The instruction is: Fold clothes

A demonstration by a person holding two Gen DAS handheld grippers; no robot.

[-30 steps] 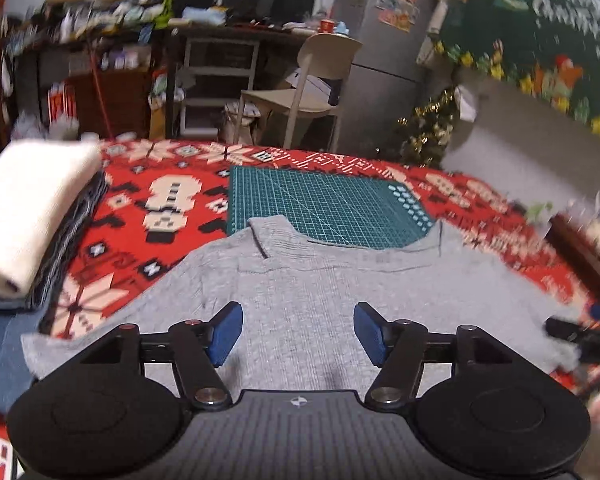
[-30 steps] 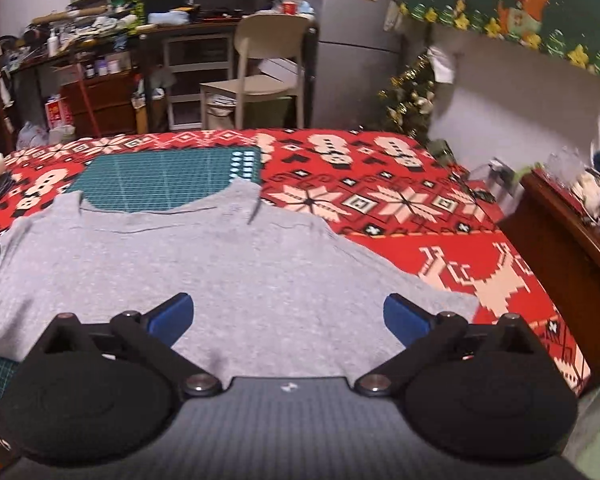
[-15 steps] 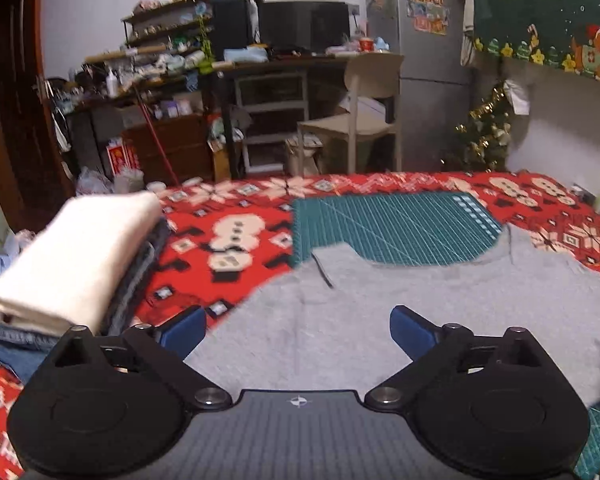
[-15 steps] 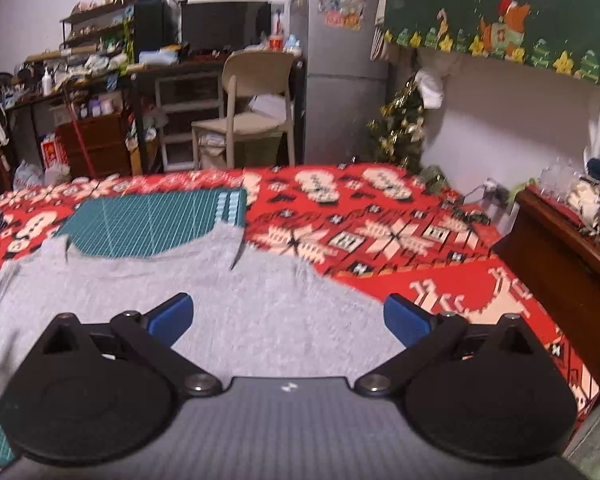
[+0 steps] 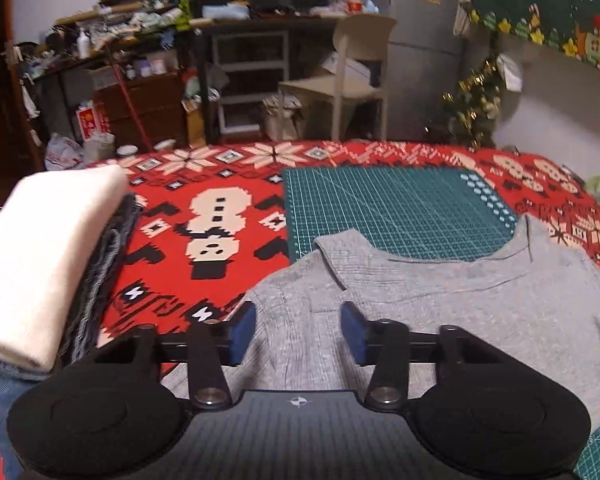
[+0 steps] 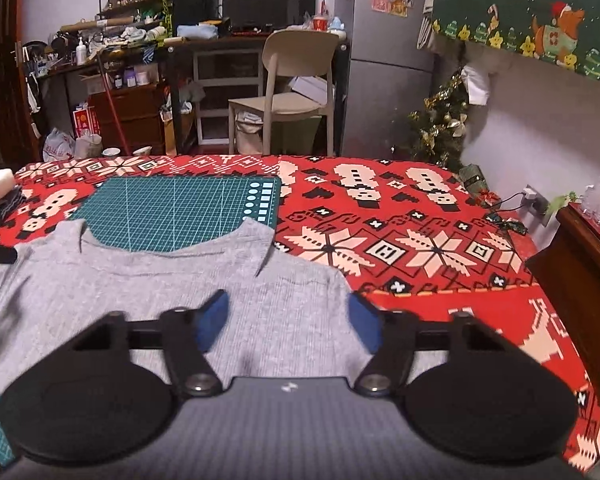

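Both tools' jaws narrower over sweater

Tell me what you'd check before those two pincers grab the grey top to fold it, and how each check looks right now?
1. Grey top lying flat, neckline away from the grippers: ok.
2. Left gripper open over the cloth near its shoulder edge: ok.
3. Right gripper open over the opposite shoulder: ok.
4. Fingers touching the fabric: cannot tell.
5. Folded stack clear of the top: ok, it sits apart at the left.
6. Bottom hem lying smooth: cannot tell, hidden behind the grippers.
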